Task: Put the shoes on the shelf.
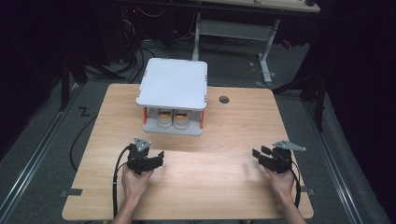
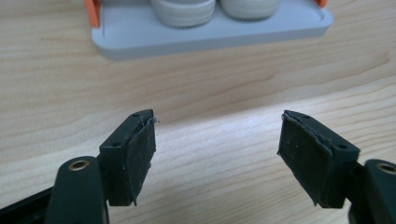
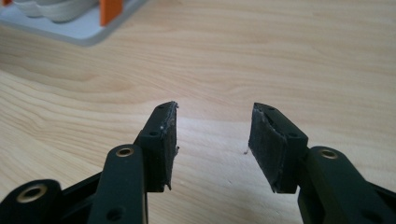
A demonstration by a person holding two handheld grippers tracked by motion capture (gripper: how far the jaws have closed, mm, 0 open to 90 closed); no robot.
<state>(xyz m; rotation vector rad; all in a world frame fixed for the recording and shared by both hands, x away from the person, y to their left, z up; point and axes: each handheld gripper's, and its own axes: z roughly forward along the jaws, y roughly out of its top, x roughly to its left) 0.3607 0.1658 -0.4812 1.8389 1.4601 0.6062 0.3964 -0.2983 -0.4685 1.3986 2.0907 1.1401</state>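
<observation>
A pair of small shoes (image 1: 173, 119), white with rubbery ribbed toe caps and orange-yellow insides, sits side by side on the lower shelf of a little grey rack (image 1: 173, 84) toward the far middle of the tabletop (image 1: 224, 163). The rack is two smooth, flat plastic plates with rounded corners, the top one wide and bare, joined by short orange posts (image 1: 145, 115) at the corners; the posts stand either side of the shoes, and the top plate covers them from above, so only their toes show at the open front.

The left gripper (image 1: 159, 157) rests low on the near left of the pale wood-grain tabletop, pointing toward the rack's front edge; its fingers (image 2: 140, 154), faced with rough, frayed black pads, stand wide apart and hold nothing. In the left gripper view the shoes (image 2: 184, 11) lie straight ahead, with bare wood between.

The right gripper (image 1: 258, 154) lies at the near right, well apart from the rack; its fingers (image 3: 268, 144) are moderately spread and empty. A round cable hole (image 1: 224, 99) sits in the tabletop right of the rack.
</observation>
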